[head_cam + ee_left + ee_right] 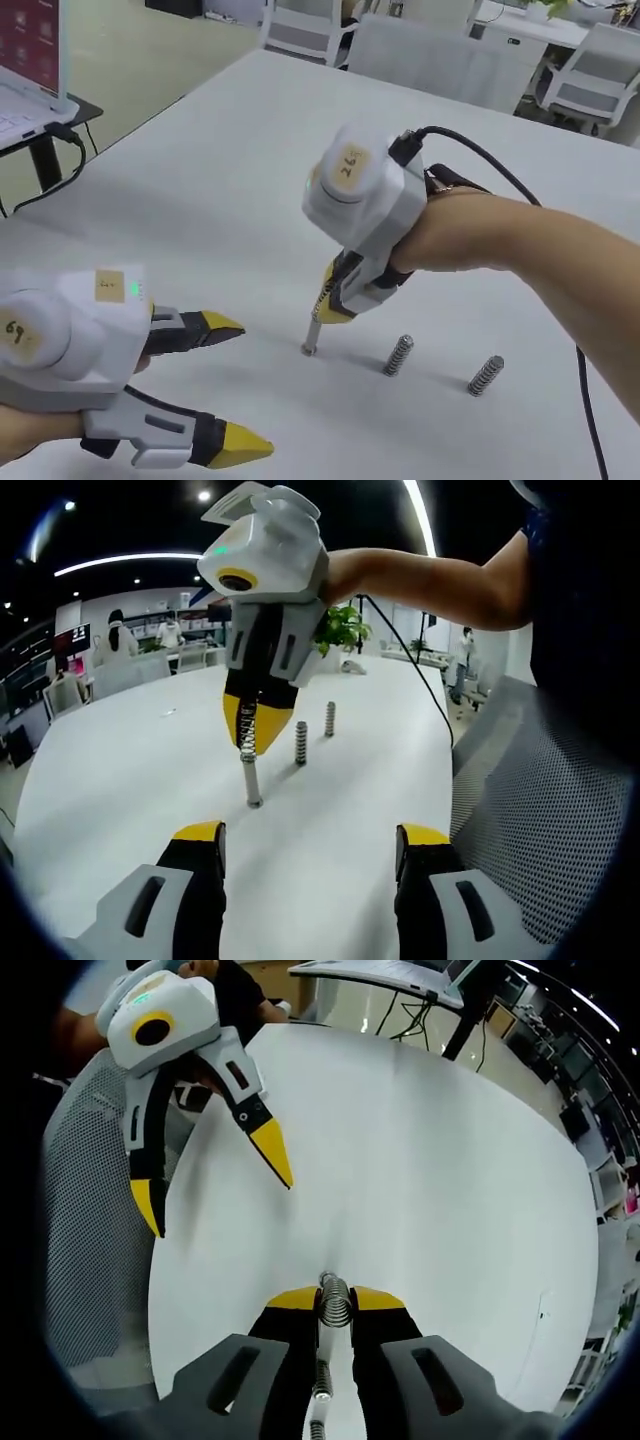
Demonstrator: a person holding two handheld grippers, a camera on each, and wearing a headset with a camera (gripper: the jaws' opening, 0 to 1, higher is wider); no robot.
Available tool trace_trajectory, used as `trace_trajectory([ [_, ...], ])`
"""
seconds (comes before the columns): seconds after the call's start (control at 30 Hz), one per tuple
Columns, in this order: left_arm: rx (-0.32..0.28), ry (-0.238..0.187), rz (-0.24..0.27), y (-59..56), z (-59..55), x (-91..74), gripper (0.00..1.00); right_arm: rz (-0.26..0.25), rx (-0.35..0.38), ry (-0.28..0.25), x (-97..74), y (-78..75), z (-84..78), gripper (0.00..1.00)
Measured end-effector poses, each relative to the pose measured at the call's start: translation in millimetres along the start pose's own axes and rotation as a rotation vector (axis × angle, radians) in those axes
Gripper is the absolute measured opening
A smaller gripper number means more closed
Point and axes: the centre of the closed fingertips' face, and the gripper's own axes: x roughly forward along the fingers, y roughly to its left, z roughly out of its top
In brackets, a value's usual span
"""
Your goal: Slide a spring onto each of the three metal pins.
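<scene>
Jaws of my left gripper (255,387) stand wide apart, holding nothing, low over the white table (200,180). My right gripper (335,300) is clamped on a spring (247,730), held upright with its lower end at the top of the bare pin (311,342). Right of it, the middle pin (397,355) and the right pin (485,375) stand already sleeved.

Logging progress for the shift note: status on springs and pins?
Right gripper shut on spring, over the bare pin. Left gripper open, off to the side. Two springs already on the other pins. Nothing blocks the pin.
</scene>
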Motion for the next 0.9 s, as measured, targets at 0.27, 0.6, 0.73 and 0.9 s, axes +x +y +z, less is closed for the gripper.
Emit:
trace_trajectory([
  [0.27,-0.001,0.001,-0.003,0.1,-0.3,0.7,0.64,0.013,0.007,0.012,7.1,-1.5,-1.4,0.09],
  [0.6,-0.003,0.001,-0.004,-0.2,-0.6,1.6,0.64,0.02,-0.006,0.042,18.4,-1.3,-5.0,0.09],
  [0.73,-0.005,0.001,-0.001,0.7,-1.2,1.3,0.64,0.024,-0.01,0.052,22.5,-1.3,-6.3,0.09],
  [0.9,-0.006,0.001,0.001,1.4,-1.4,1.5,0.64,0.028,-0.009,0.059,28.6,-0.7,-7.9,0.09],
])
